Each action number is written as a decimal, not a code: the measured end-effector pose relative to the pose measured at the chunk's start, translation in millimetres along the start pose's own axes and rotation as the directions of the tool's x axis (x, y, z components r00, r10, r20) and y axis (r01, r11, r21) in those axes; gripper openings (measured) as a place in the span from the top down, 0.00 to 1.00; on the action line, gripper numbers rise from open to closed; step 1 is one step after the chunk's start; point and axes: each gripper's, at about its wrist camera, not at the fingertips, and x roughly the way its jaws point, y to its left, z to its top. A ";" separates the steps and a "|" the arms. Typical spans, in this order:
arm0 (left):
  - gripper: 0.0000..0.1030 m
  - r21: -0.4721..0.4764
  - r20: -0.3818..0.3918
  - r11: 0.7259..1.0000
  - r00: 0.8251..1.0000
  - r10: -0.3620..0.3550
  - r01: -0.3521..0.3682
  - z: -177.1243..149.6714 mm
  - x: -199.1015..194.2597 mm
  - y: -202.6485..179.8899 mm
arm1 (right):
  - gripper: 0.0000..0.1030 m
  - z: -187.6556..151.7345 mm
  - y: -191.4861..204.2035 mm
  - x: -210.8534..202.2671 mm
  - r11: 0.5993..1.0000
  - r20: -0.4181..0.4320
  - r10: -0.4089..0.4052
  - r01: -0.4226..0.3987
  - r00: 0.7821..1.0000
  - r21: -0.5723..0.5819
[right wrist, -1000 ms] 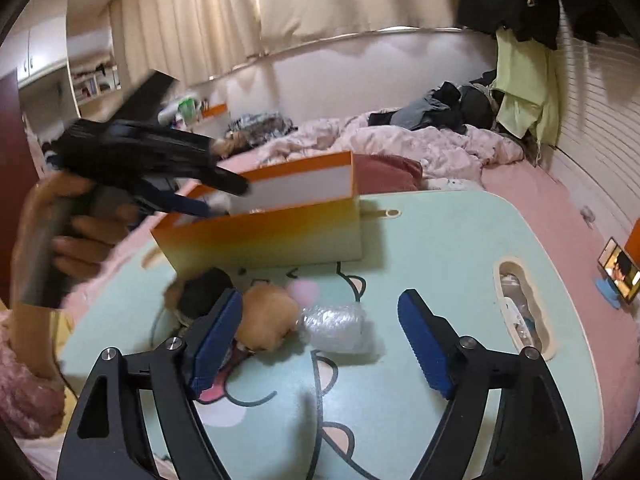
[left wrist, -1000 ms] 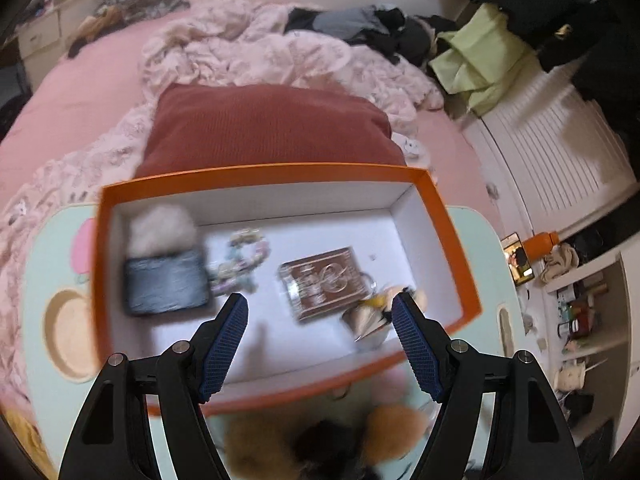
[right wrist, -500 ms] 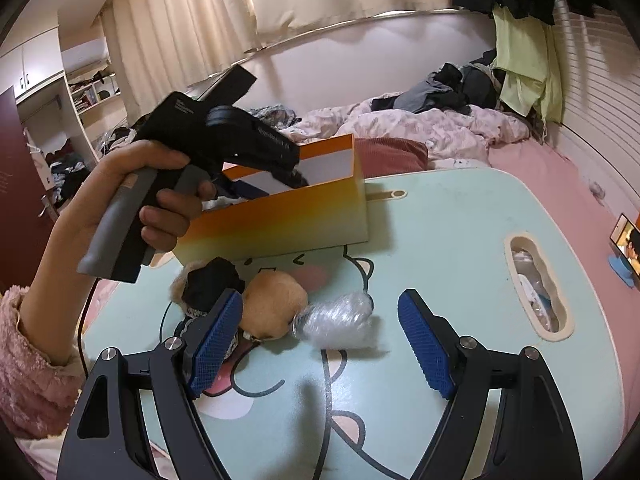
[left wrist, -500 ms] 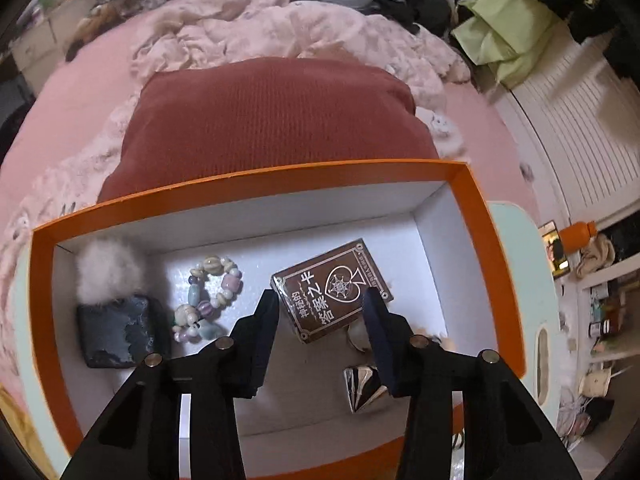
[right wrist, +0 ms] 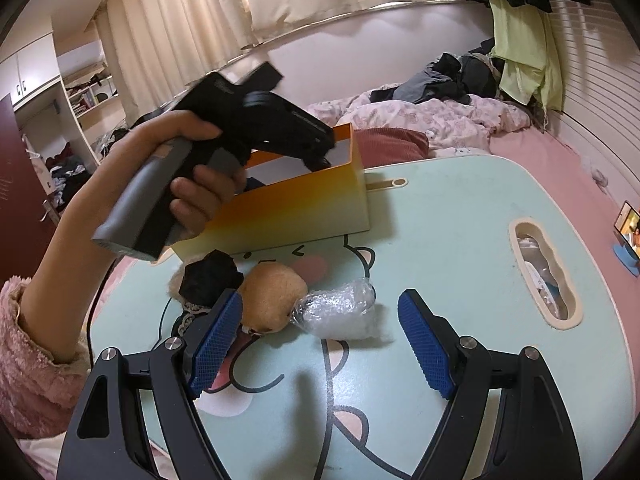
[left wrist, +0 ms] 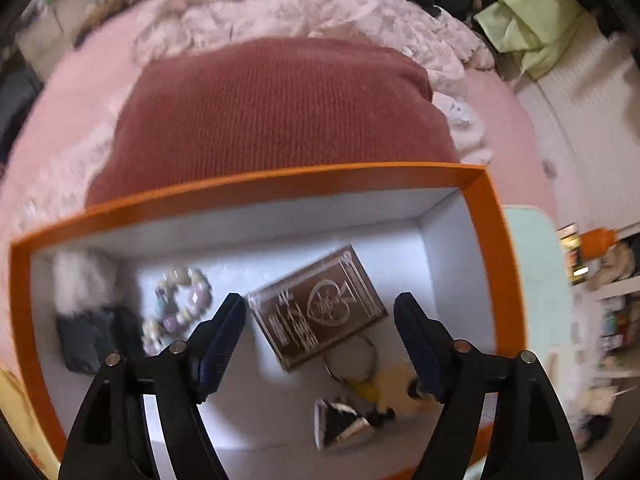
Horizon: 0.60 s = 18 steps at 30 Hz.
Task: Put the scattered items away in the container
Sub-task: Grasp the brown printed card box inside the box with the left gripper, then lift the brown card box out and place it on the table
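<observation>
Because the left claw [left wrist: 318, 344] points steeply down into the orange box [left wrist: 494, 216], its view takes in almost the whole floor of the container. Its jaws are opening and nothing sits between the pads; the brown card box [left wrist: 320, 312] lies flat on the white floor beneath the gap, apparently free of the claw. Around it rest a bead bracelet [left wrist: 180, 304], a white pompom [left wrist: 82, 276] above a dark pouch [left wrist: 90, 338], and a blurred cluster of a ring, something yellow and a small black-and-white piece near the front wall; I cannot tell what those are. From the right wrist view, a hand [right wrist: 176, 176] grips the handle of that left tool, tipped over the box's rim, which suits a drop into the box.

The right claw [right wrist: 320, 340] hovers wide and empty, low over the mint-green surface [right wrist: 460, 260], aimed at what remains outside: a tan fluffy ball [right wrist: 272, 300], a black fabric piece [right wrist: 210, 276] touching it on one side, and a clear plastic-wrapped bundle [right wrist: 340, 312] touching it on the other. These lie just in front of the box's near wall, so only a short carry is needed. The task looks well along, with this cluster still to go.
</observation>
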 end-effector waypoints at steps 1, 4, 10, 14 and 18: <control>0.34 0.023 0.012 0.999 1.000 0.028 -0.029 0.0 0.5 -3.1 | 0.22 -0.5 -0.5 0.3 1.000 -0.001 0.001 -0.001 1.000 0.001; 0.34 0.076 0.017 0.996 0.999 0.043 -0.044 0.0 -0.7 -4.4 | 0.22 -2.5 -2.2 1.3 1.000 -0.005 0.003 -0.003 1.000 0.009; 0.34 0.111 0.064 0.993 0.997 -0.045 0.038 -4.4 -23.6 14.1 | 0.22 -2.6 -6.8 0.9 0.999 -0.005 0.014 -0.014 1.000 0.029; 0.34 0.123 0.160 0.981 0.972 -0.172 0.153 -19.3 -71.3 30.5 | 0.22 -3.2 -5.9 0.7 1.000 -0.008 0.014 -0.014 1.000 0.027; 0.34 0.200 0.215 0.944 0.928 -0.305 0.263 -57.8 -113.4 52.3 | 0.22 -3.2 -7.7 2.2 0.999 -0.019 0.016 -0.015 1.000 0.035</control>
